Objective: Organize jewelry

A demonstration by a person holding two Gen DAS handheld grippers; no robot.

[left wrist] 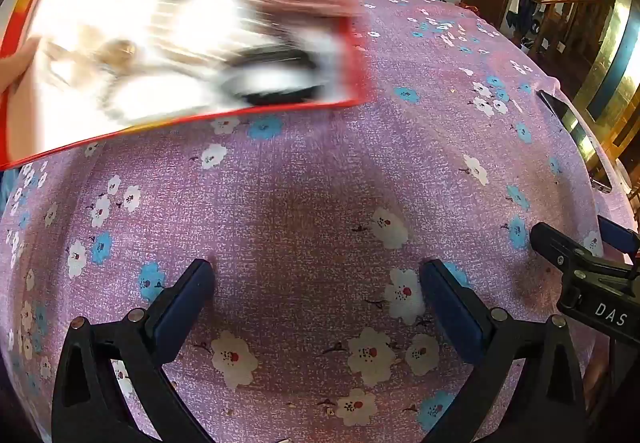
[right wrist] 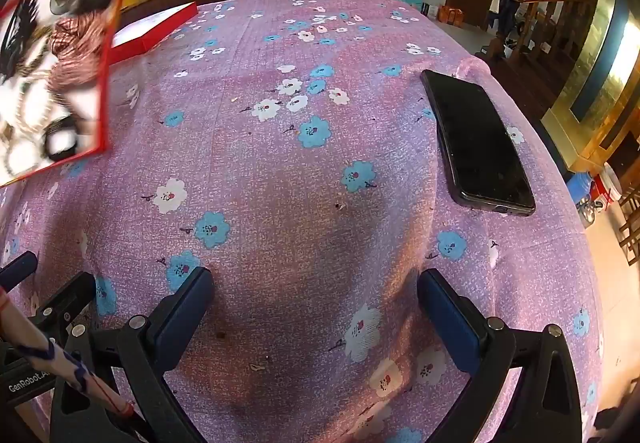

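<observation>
A red-rimmed white tray (left wrist: 352, 63) full of blurred jewelry and hair ties is tilted in the air at the upper left, held by a bare hand (left wrist: 14, 63). It also shows in the right wrist view (right wrist: 102, 95), with a pink scrunchie (right wrist: 76, 51) and dark rings in it. My left gripper (left wrist: 318, 283) is open and empty over the purple flowered cloth (left wrist: 304, 203). My right gripper (right wrist: 316, 283) is open and empty over the same cloth (right wrist: 280, 147), beside the left gripper's body (right wrist: 52, 315).
A black phone (right wrist: 478, 139) lies at the table's right edge, also in the left wrist view (left wrist: 576, 139). A red box lid (right wrist: 156, 29) lies at the far left of the table. The right gripper's body (left wrist: 588, 279) is beside my left one.
</observation>
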